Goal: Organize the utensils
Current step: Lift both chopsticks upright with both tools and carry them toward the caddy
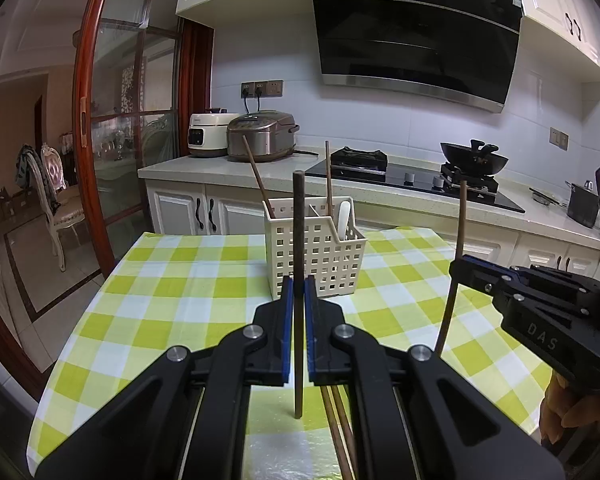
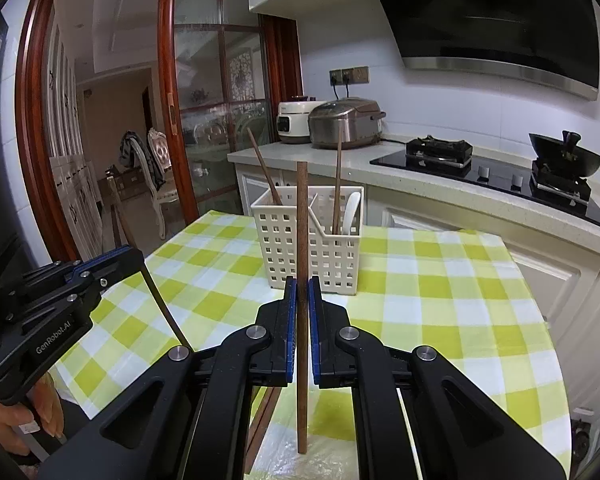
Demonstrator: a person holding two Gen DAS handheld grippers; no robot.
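On the checked table, both grippers hold chopsticks in front of the basket.
Table: a green, yellow and white checked cloth (image 1: 204, 280) covers it; a clear plastic sheet lies over the near edge.
Basket: a white perforated utensil basket (image 1: 332, 256) stands upright on the cloth toward the far side, with a divider splitting it into compartments.
Basket contents: one brown chopstick (image 1: 258, 178) leans left in the left compartment; another (image 1: 329, 180) stands nearly upright in the right compartment beside a white spoon (image 1: 345, 218).
Left gripper (image 1: 299, 284): clenched on a dark brown chopstick (image 1: 298, 216), held upright between the blue pads, its lower end hanging just above the table.
Right gripper (image 2: 302, 284): clamped on a reddish-brown chopstick (image 2: 302, 208), also upright, in line with the basket's front.
Loose utensils: more brown chopsticks (image 1: 338, 428) lie on the table under the left gripper.
Hands: fingers of the right hand (image 1: 568, 412) wrap its gripper handle; the left hand (image 2: 24, 416) grips its own.
Background: two rice cookers (image 1: 260, 136) and a wok (image 1: 474, 162) sit on the counter.
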